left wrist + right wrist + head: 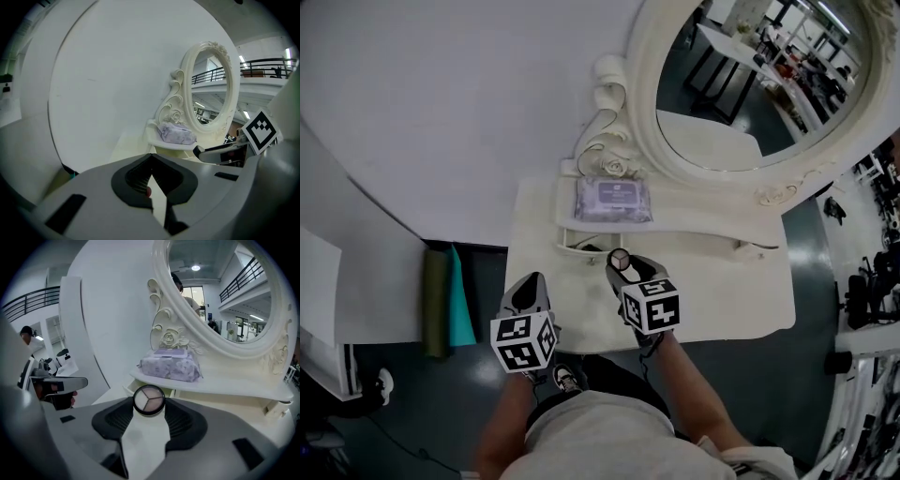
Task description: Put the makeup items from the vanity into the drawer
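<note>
A cream vanity (741,300) carries a raised shelf under an oval mirror (750,84). A purple pack of wipes (613,199) (171,366) (176,134) lies on that shelf. Below the shelf a shallow drawer (579,247) (130,385) stands slightly pulled out. My right gripper (620,262) (149,405) is shut on a round compact (620,258) (149,399) with three powder shades, held just in front of the drawer. My left gripper (529,281) (151,159) hovers over the vanity's front left corner, its jaws closed tip to tip; a tiny red spot shows between the pads, unidentifiable.
A white wall curves behind the vanity on the left. Green and teal rolls (448,300) stand on the dark floor left of the table. The person's shoe (566,378) is under the front edge. Desks and equipment (872,281) lie to the right.
</note>
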`<act>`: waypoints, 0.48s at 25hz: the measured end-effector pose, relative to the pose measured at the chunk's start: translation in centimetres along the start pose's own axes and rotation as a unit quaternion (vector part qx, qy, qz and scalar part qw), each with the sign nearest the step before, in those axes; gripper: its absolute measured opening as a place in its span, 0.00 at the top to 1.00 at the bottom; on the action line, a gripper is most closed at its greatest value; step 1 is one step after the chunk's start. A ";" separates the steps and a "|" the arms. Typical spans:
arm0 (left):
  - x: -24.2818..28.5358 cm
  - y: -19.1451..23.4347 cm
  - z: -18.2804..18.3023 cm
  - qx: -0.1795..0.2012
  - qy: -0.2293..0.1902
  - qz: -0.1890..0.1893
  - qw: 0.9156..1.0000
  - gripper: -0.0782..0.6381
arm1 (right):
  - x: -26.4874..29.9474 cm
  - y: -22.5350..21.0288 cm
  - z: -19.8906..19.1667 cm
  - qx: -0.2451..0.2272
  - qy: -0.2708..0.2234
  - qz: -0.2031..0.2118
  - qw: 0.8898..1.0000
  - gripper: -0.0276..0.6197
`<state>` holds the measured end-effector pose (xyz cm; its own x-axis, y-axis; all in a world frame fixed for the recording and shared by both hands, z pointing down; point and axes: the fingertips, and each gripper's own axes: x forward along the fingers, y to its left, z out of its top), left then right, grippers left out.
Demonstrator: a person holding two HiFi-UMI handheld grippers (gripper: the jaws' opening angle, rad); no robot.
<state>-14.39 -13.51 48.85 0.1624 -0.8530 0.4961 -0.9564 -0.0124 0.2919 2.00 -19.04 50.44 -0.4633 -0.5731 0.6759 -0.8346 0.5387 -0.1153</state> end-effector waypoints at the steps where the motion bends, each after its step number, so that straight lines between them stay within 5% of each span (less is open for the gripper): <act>1: 0.4 0.1 0.1 -0.002 0.001 0.002 1.000 0.88 | 0.6 0.0 0.2 -0.003 0.005 0.006 1.000 0.61; 12: 2.2 2.1 0.1 -0.030 0.011 0.032 0.999 0.88 | 4.6 0.8 0.8 -0.031 0.057 0.052 0.997 0.61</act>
<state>-16.08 -15.47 50.52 0.1070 -0.8397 0.5323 -0.9486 0.0741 0.3077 -1.07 -21.72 52.87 -0.5069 -0.4402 0.7411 -0.7617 0.6313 -0.1459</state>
